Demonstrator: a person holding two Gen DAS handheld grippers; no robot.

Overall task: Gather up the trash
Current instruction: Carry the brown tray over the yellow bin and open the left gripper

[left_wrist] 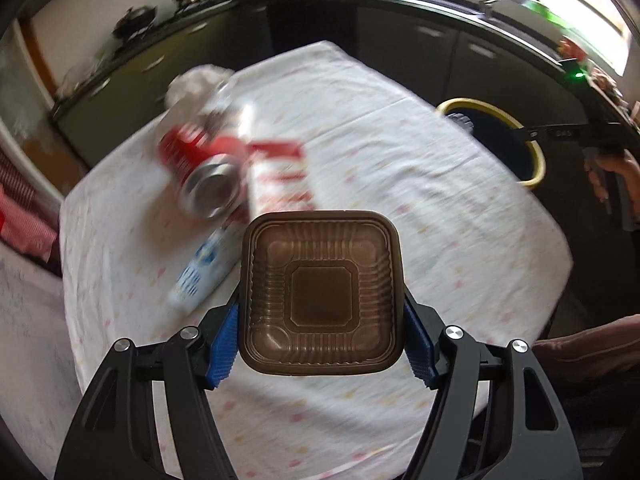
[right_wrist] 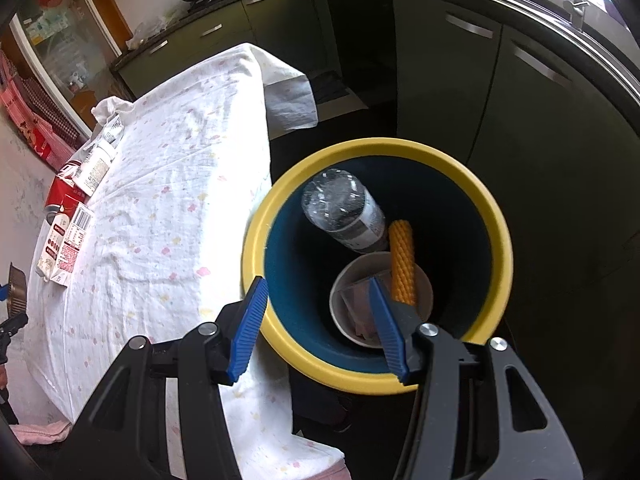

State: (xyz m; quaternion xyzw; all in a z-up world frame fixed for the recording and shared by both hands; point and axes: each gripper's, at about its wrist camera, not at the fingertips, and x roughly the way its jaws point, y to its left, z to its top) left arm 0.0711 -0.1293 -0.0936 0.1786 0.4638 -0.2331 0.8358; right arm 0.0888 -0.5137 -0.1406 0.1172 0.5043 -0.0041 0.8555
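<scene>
My left claw (left_wrist: 321, 338) is pinching a brown plastic tray (left_wrist: 320, 292), a square ribbed one, with a blue pad pressed against each of its side edges; the tray faces the camera and sits clear above the desk (left_wrist: 400, 184), which wears a white cloth dotted with small pastel flowers. Beyond the tray, blurred in the left wrist view, I can see a red soda can (left_wrist: 200, 176) lying on its side, a red-and-white carton (left_wrist: 276, 172) just beside it, a white-and-blue tube (left_wrist: 200, 272) nearer to me, and some crumpled white paper (left_wrist: 196, 84) at the far edge. My right claw (right_wrist: 320, 324) is spread with nothing between its pads, hanging over the yellow-rimmed bin (right_wrist: 492, 208) that stands just beside the desk edge. Inside the bin's dark blue wall lie a clear plastic bottle (right_wrist: 344, 212), a white paper cup (right_wrist: 348, 292) with a scrap of wrapper in it, and a yellow foam net sleeve (right_wrist: 402, 264) leaning across the cup's rim. From the left wrist view the hand (left_wrist: 616, 176) gripping the right tool shows at the right edge.
</scene>
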